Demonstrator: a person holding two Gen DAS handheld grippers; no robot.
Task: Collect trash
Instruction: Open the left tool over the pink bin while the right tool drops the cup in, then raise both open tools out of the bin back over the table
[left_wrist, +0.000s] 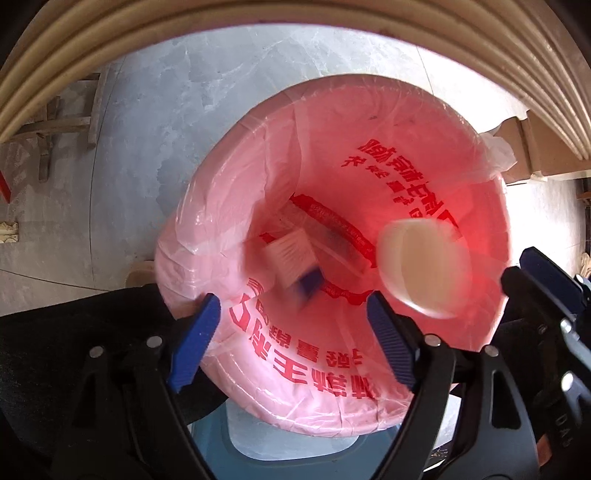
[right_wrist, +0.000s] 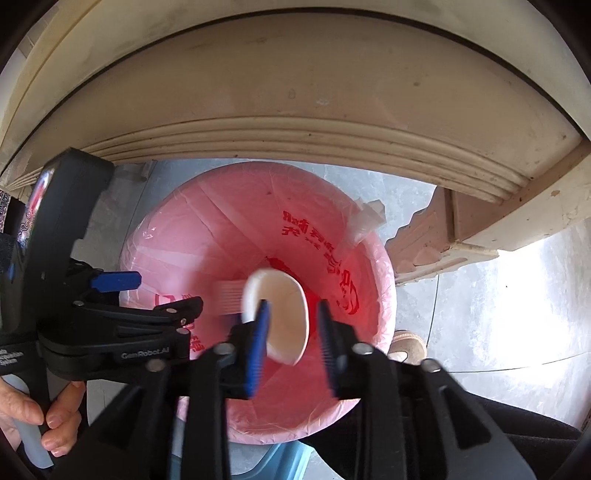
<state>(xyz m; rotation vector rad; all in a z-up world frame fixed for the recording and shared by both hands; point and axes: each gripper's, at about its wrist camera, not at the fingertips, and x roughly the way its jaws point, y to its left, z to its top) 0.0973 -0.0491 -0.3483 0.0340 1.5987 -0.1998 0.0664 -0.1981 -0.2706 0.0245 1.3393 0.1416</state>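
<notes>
A pink bin (left_wrist: 207, 236) lined with a pink bag with red print sits below both grippers; it also shows in the right wrist view (right_wrist: 177, 236). A white paper cup (left_wrist: 417, 269) is in the air over the bin, blurred, apart from any pad; it shows between my right fingers in the right wrist view (right_wrist: 284, 317). A small white and blue box (left_wrist: 291, 262) is also blurred inside the bin. My left gripper (left_wrist: 291, 343) is open and empty over the near rim. My right gripper (right_wrist: 293, 332) is open above the bin.
A beige table edge (right_wrist: 295, 110) with ridged moulding hangs over the bin's far side. A carved table leg (right_wrist: 432, 236) stands to the right. The floor (left_wrist: 155, 110) is grey tile. A blue stool (left_wrist: 214, 443) is under the bin. A shoe (right_wrist: 408, 343) is beside it.
</notes>
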